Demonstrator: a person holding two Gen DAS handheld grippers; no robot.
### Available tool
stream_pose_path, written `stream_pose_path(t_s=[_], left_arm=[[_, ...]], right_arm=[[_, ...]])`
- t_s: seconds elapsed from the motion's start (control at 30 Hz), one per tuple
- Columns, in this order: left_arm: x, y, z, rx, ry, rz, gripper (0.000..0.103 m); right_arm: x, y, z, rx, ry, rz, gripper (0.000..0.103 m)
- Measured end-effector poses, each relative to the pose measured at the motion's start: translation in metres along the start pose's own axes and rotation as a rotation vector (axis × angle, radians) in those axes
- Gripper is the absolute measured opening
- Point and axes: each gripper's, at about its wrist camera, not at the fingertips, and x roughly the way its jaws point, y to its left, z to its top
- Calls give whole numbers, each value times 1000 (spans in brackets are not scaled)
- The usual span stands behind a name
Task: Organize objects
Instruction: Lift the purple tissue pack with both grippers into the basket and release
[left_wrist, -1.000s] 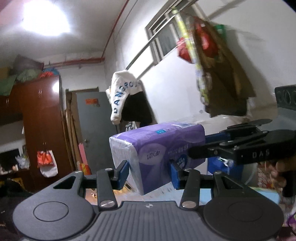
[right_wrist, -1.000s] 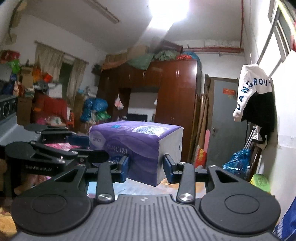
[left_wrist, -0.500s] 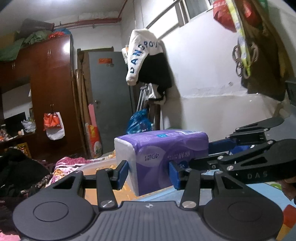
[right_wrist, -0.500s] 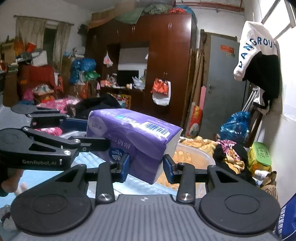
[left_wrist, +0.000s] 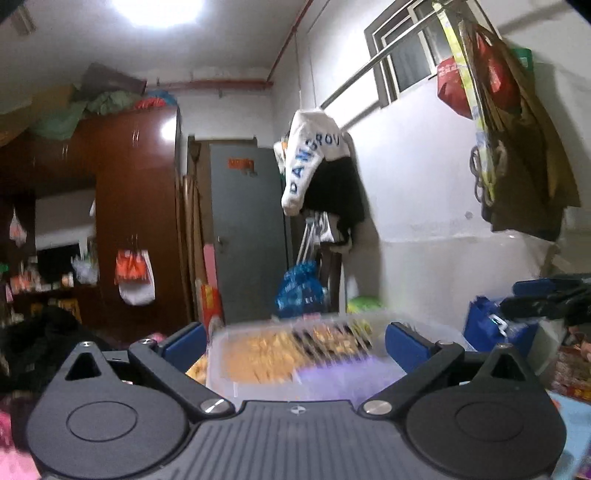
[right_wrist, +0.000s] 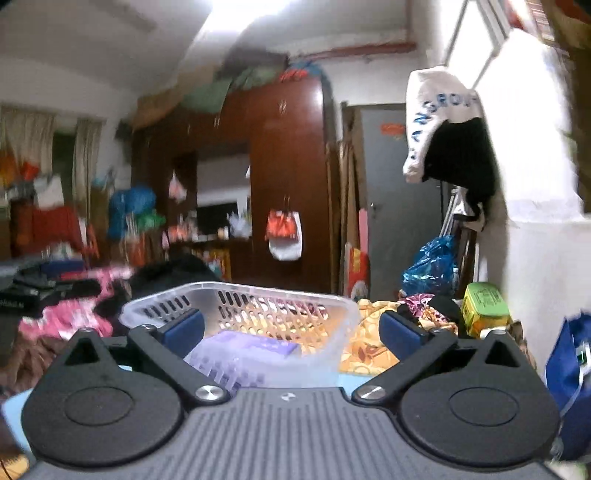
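Gaping wide, the right gripper (right_wrist: 291, 332) holds nothing, its blue pads (right_wrist: 186, 326) standing well apart on either side of the clear plastic basket (right_wrist: 332, 332). Inside that basket, against its near wall, lies the purple tissue pack (right_wrist: 251, 345), seen partly through the slotted side. The left gripper (left_wrist: 295, 341) is spread just as wide and equally empty; in its blurred view the same basket (left_wrist: 258, 334) sits between the fingers, with a purple smear of the tissue pack (left_wrist: 347, 380) low in it. At the right edge of the left view, level with the basket, the dark arm and blue pad of the other gripper show.

Just right of the basket, an orange patterned cloth (right_wrist: 364, 341) spreads under it, and past that a green box (right_wrist: 482, 301). Left of the basket lie pink and dark clothes (right_wrist: 66, 317). Farther behind the basket hangs a blue plastic bag (right_wrist: 430, 266), then the grey door (right_wrist: 388, 206) and the tall brown wardrobe (right_wrist: 288, 177). Above and right of the basket, a white and black garment (right_wrist: 443, 122) hangs on the wall.
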Motion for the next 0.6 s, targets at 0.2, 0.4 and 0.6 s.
stream_pose_path(t_s=[0.2, 0.4, 0.6], left_arm=[[-33, -21, -57, -54, 70, -67, 103], [-45, -36, -80, 0, 61, -94, 103], [-52, -37, -81, -3, 47, -80, 103]], right_arm=[[-53, -3, -58, 124, -92, -13, 103], [-59, 6, -81, 44, -59, -52, 103], [-64, 13, -80, 30, -58, -40, 103]])
